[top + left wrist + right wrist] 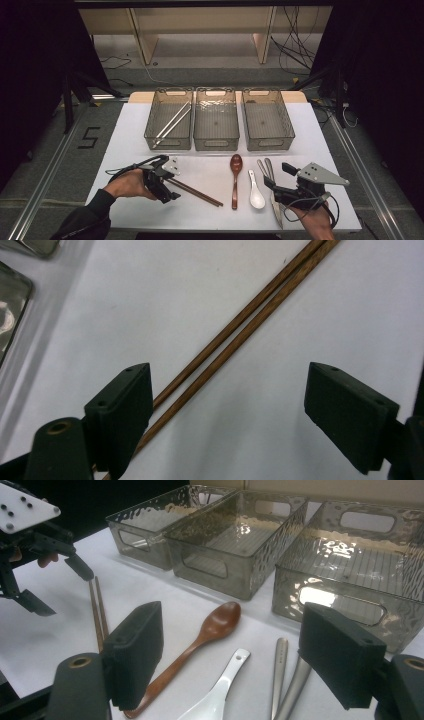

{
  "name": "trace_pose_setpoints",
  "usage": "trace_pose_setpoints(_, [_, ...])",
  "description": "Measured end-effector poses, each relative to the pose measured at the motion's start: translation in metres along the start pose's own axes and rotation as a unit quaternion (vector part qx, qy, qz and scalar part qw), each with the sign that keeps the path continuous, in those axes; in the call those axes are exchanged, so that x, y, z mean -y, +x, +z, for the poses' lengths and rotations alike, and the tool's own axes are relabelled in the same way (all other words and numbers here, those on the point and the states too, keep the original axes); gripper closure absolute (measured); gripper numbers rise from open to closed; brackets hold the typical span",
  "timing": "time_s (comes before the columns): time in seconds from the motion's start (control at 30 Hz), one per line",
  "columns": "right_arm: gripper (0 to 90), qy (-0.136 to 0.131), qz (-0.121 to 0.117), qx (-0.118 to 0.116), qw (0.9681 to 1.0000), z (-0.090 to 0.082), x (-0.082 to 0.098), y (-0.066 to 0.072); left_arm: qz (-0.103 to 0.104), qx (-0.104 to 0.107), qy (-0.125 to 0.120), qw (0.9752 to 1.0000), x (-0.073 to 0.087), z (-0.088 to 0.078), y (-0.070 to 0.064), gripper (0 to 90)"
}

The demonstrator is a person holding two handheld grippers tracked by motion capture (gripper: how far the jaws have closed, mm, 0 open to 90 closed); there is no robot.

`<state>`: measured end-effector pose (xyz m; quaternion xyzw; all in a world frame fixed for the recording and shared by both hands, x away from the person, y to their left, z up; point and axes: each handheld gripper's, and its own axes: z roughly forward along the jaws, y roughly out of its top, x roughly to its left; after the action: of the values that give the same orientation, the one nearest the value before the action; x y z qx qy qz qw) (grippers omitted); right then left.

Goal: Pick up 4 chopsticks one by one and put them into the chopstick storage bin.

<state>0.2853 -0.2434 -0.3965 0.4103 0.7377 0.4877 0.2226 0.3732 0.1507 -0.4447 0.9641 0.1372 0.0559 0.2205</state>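
Wooden chopsticks: a brown pair point(250, 325) lies side by side, touching or nearly so, flat on the white table point(125, 140), in front of the left-hand bin; one end reaches under the left gripper, and the pair slants toward the person's right.
Left gripper: point(167, 184) low over that near end, jaws spread wide; the gripper's own camera sees the pair passing close by one pad point(122, 405), well apart from the other. Nothing is pinched.
Step in hand, as I judge it: picking up the pair for sorting.
How to do it well: shift sideways so both sticks sit midway between the pads, lower until the pads almost meet the table, then close across both sticks together so neither rolls free.
Likely destination: left bin point(170, 142), where a pale pair point(172, 122) already lies; the middle bin point(216, 145) and right bin point(268, 145) hold nothing.
Right gripper: point(272, 185) jaws apart, pinching nothing, beside the metal cutlery point(266, 169).
Other cutlery: wooden spoon point(235, 177), white spoon point(256, 192).
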Motion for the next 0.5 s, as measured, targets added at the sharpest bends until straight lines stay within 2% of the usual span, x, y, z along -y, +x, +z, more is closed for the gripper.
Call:
trace_pose_setpoints(0.1, [26.7,0.001,0.001,-0.001,1.0000,0.000,0.000,0.001,0.008,0.005,0.010,0.9999,0.003,0.006,0.001,19.7])
trace_pose_setpoints(0.33, [26.7,0.002,0.001,-0.001,1.0000,0.000,0.000,0.000,0.008,0.007,0.010,0.9999,0.005,0.012,0.002,22.0])
trace_pose_setpoints(0.5, [26.7,0.003,0.001,-0.001,1.0000,0.000,0.000,0.001,0.020,0.008,0.013,0.9997,0.006,0.015,0.002,24.5])
